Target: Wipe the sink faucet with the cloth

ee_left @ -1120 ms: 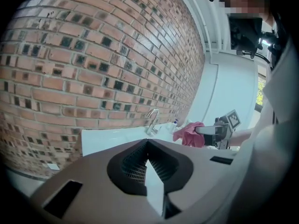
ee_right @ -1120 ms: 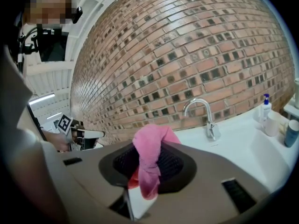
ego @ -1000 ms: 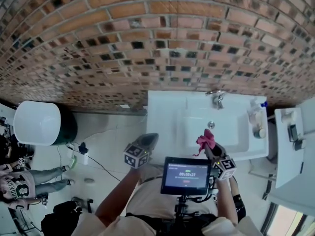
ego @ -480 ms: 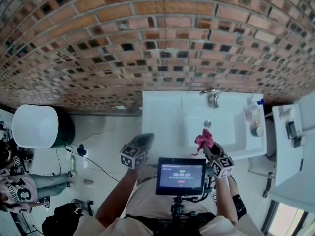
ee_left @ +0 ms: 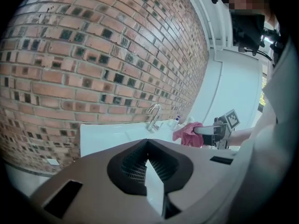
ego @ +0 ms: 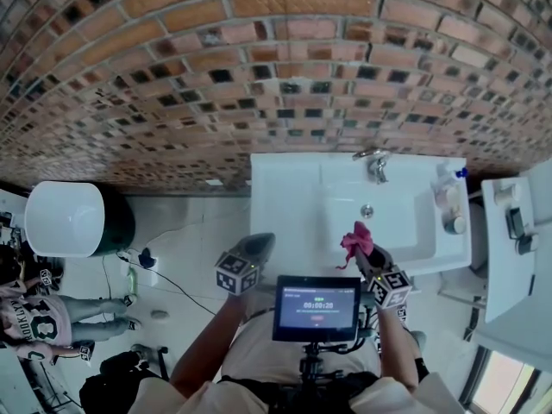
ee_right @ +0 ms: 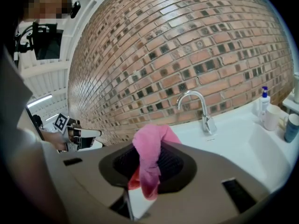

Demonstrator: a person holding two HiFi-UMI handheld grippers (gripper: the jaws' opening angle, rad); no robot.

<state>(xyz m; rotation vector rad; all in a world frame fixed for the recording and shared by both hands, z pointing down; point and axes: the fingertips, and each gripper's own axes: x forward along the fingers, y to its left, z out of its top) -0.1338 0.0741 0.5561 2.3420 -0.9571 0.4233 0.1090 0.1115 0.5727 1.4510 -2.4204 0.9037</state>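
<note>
Against the brick wall (ego: 259, 76) sits a white sink (ego: 285, 205), with a chrome faucet (ego: 376, 164) mounted at the back edge of its basin. The faucet's curved spout arches forward over the bowl. At the sink's right end stand a small bottle (ee_right: 264, 99) with a blue top and a pale cup (ee_right: 271, 118) just beside it.

The right hand-held gripper (ego: 362, 250) hovers over the front rim of the sink, well short of the faucet. Its jaws are clamped on a pink cloth (ee_right: 152, 146). The cloth bunches up above the jaw tips and a fold of it hangs down between them on the camera side. It touches neither the faucet nor the basin.

The left hand-held gripper (ego: 259, 244) is held near the sink's front left corner, apart from the right one and roughly level with it. Its jaws are closed tip to tip with nothing between them, and only the white sink shows through the narrow slit behind the tips.

A small screen (ego: 317, 307) is mounted in front of the person's chest, between the two forearms.
</note>
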